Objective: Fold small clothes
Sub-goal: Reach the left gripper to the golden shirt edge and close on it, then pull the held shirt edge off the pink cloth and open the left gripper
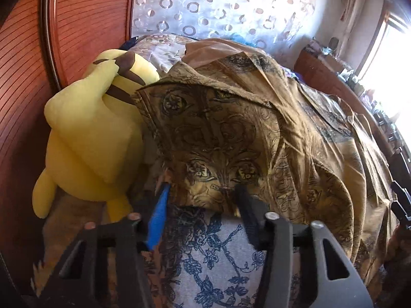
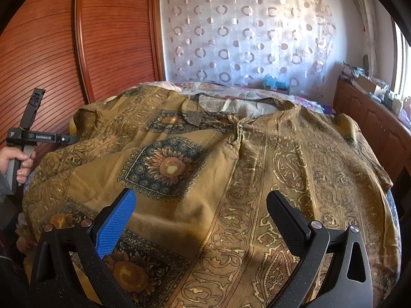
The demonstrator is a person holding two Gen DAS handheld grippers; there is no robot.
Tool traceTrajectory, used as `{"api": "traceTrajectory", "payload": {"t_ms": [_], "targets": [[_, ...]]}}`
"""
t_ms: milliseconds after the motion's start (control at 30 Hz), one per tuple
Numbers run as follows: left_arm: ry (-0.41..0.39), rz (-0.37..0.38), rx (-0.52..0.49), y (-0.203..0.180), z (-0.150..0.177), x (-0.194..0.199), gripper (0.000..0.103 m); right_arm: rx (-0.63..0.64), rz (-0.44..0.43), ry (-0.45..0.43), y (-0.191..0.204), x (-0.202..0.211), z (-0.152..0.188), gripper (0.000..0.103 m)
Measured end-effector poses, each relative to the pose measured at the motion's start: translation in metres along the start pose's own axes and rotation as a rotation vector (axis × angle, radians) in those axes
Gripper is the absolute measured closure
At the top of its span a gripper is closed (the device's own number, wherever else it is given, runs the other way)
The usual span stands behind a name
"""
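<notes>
A mustard-brown printed garment (image 2: 231, 154) with sunflower squares lies spread over the bed, neckline at the far side. In the left wrist view its left edge (image 1: 231, 128) is humped up in folds. My left gripper (image 1: 203, 192) points down at that hem; the blue and black fingertips straddle the hem's edge with a wide gap between them, and I see no pinch. My right gripper (image 2: 203, 205) hovers open over the garment's near part with nothing between its pads. A hand (image 2: 15, 161) holds the left tool's handle at the garment's left side.
A yellow plush toy (image 1: 87, 133) lies left of the garment against the reddish wooden wardrobe (image 1: 90, 25). A white sheet with blue flowers (image 1: 218, 256) shows under the hem. A wooden sideboard (image 2: 372, 128) with clutter runs along the right, under a window.
</notes>
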State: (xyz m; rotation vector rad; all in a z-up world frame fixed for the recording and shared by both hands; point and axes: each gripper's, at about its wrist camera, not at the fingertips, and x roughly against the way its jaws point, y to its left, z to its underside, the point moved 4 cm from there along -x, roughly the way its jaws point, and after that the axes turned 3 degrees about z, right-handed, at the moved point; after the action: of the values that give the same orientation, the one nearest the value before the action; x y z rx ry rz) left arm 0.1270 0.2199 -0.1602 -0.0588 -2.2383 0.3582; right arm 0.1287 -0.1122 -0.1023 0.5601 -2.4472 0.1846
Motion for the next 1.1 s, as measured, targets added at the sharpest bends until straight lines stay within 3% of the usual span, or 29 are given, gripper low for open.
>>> {"api": "traceTrajectory", "payload": {"t_ms": [167, 300, 367, 600, 733, 833, 967, 1100], "targets": [[-0.042, -0.061, -0.053, -0.001, -0.003, 0.011, 0.095, 0.004, -0.005, 0.000, -0.001, -0.001, 0.000, 0.000], [-0.092, -0.069, -0.097, -0.013, -0.010, 0.027, 0.100, 0.003, -0.006, 0.000, 0.000, 0.000, 0.000, 0.000], [-0.116, -0.088, -0.128, -0.022, -0.016, 0.033, 0.100, 0.003, -0.005, -0.001, 0.000, -0.001, 0.000, 0.000], [-0.202, 0.014, -0.266, -0.101, -0.050, 0.061, 0.100, 0.003, -0.003, -0.003, -0.001, -0.002, 0.000, 0.000], [-0.193, 0.077, -0.366, -0.155, -0.066, 0.061, 0.100, 0.002, -0.002, -0.002, -0.001, -0.002, 0.000, 0.000], [-0.163, 0.111, -0.455, -0.195, -0.061, 0.060, 0.100, 0.002, -0.001, -0.003, -0.001, -0.002, 0.000, 0.000], [-0.116, 0.100, -0.532, -0.216, -0.044, 0.054, 0.088, 0.001, -0.002, -0.003, 0.000, -0.002, 0.000, 0.000], [-0.095, 0.088, -0.517, -0.209, -0.035, 0.055, 0.075, 0.001, -0.002, -0.004, -0.001, -0.002, 0.000, 0.000]]}}
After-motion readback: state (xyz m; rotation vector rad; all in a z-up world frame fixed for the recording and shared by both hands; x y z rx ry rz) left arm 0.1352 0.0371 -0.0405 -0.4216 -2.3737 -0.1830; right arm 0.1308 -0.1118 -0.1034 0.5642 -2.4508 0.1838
